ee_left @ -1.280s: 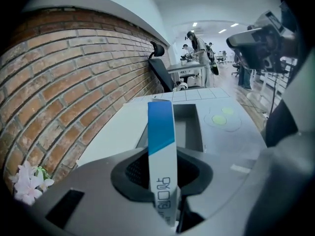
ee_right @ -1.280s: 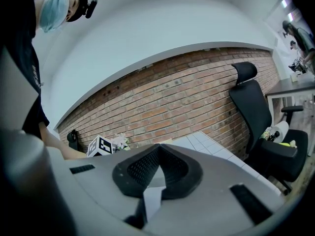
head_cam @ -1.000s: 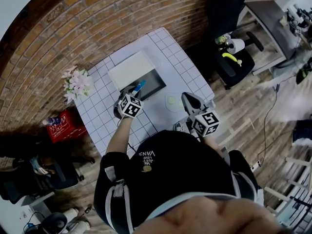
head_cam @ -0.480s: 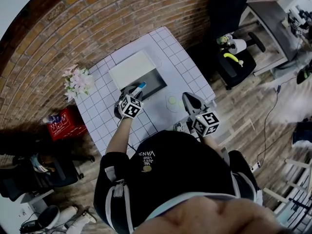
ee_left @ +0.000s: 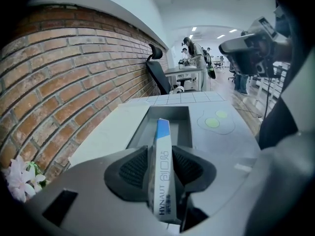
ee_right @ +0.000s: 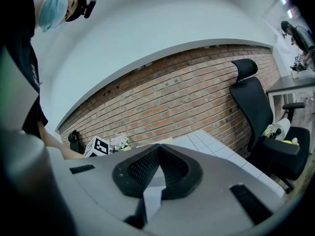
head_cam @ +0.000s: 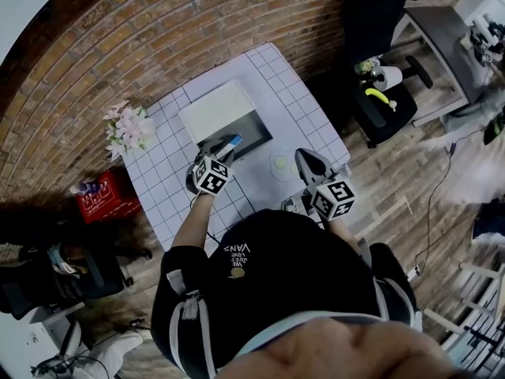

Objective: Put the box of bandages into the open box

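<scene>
The box of bandages (ee_left: 162, 176), narrow, white with a blue far end, stands on edge and tilted between the pads of my left gripper (ee_left: 160, 149). The jaws are opening and the pads no longer clamp it. Its blue end (head_cam: 231, 142) reaches over the near rim of the open box (ee_left: 141, 132), a grey box with a dark inside (head_cam: 254, 129) and its white lid (head_cam: 213, 109) folded back to the left. My left gripper (head_cam: 222, 148) sits at that near rim. My right gripper (head_cam: 304, 159) hangs over the table's right side; its jaws (ee_right: 158, 149) are shut with nothing between them.
The white tiled table (head_cam: 300, 109) bears two pale green round marks (head_cam: 280, 163). Pink flowers (head_cam: 126, 126) stand at its left corner, a red crate (head_cam: 106, 200) on the floor below. A black office chair (head_cam: 383, 105) is at the right, the brick wall behind.
My left gripper has edged slightly forward with the bandage box, whose blue end now lies further over the open box's rim. The right gripper has stayed put.
</scene>
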Demonstrator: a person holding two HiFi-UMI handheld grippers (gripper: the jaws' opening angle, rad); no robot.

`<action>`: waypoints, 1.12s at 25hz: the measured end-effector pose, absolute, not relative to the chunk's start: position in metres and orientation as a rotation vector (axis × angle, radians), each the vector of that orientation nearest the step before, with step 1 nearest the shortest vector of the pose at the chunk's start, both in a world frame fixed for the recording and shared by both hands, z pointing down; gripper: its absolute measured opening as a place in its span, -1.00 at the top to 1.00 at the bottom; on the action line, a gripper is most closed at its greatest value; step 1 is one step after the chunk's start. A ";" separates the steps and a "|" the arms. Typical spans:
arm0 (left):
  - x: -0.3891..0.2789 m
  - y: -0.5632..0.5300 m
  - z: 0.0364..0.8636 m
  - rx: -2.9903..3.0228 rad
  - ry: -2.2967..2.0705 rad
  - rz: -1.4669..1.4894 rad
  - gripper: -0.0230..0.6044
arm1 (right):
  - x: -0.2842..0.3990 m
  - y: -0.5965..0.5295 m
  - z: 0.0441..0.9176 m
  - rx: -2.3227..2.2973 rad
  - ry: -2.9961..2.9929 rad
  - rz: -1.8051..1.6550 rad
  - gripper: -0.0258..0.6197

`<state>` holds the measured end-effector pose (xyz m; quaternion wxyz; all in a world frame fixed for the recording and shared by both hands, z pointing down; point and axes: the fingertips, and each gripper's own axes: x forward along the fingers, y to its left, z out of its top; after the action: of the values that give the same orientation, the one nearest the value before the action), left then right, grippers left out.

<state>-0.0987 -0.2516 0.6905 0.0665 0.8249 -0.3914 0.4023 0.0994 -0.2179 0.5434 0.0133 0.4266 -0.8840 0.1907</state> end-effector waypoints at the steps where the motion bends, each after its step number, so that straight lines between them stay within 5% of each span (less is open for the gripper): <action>1: -0.097 -0.250 0.690 2.491 -1.176 1.199 0.47 | 0.100 -0.218 0.543 1.331 -2.754 0.591 0.94; 28: -0.105 -0.252 0.709 2.394 -1.171 1.074 0.24 | 0.104 -0.210 0.551 1.333 -2.728 0.613 0.94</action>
<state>-0.1053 -0.2523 0.7090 0.1337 0.8256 -0.4039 0.3706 0.1041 -0.2099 0.5515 0.0221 0.4302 -0.8805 0.1978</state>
